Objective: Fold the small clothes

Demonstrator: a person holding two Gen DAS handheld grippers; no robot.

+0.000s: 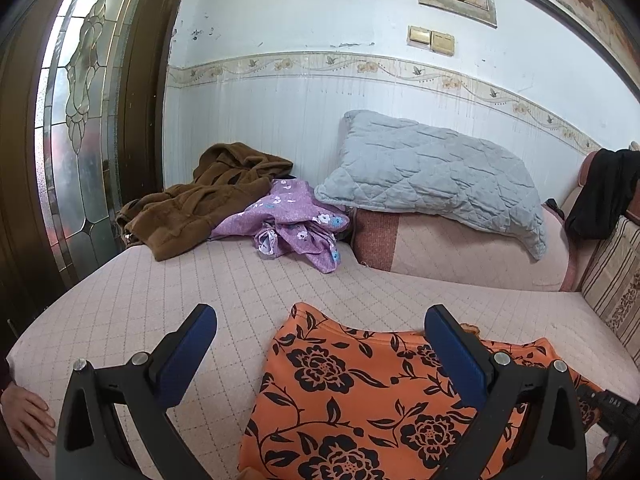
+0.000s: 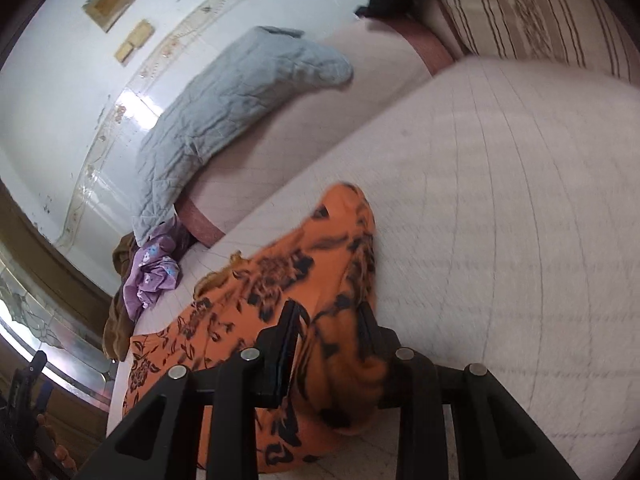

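Orange floral garment [image 1: 360, 396] lies on the quilted pink bed [image 1: 200, 288], mostly flat in the left wrist view, its near part running under that camera and its far edge pointing toward the pillow end. In the right wrist view the same garment [image 2: 304, 280] has its right-hand edge bunched and raised off the bed, and that bunch sits right between the right tongs [image 2: 328, 320], pinched on the cloth; view is motion-blurred, so how deep the bite goes I can't tell. So the held edge is at the right tongs, and the rest of the garment trails away to the left and down, toward the left tongs. Long axis looks roughly left-right across the bed front, judged from both views. Left tongs [image 1: 320, 328] are spread wide, nothing between the pads, hovering just over the garment's left half, tilted slightly down; right pad overlaps the cloth in view but contact not clear. Right tongs point more steeply down and look rolled, bed edge running diagonal in that view. Judgement: next move is a fold of the right edge over toward the left, so the right hand does the work and the left is placed to pin or catch. Other clothes — purple floral piece [image 1: 292, 224], brown fleece [image 1: 200, 196] — lie well apart near the grey pillow [image 1: 432, 172]. A bare hand [image 1: 24, 420] rests on the bed's left edge.
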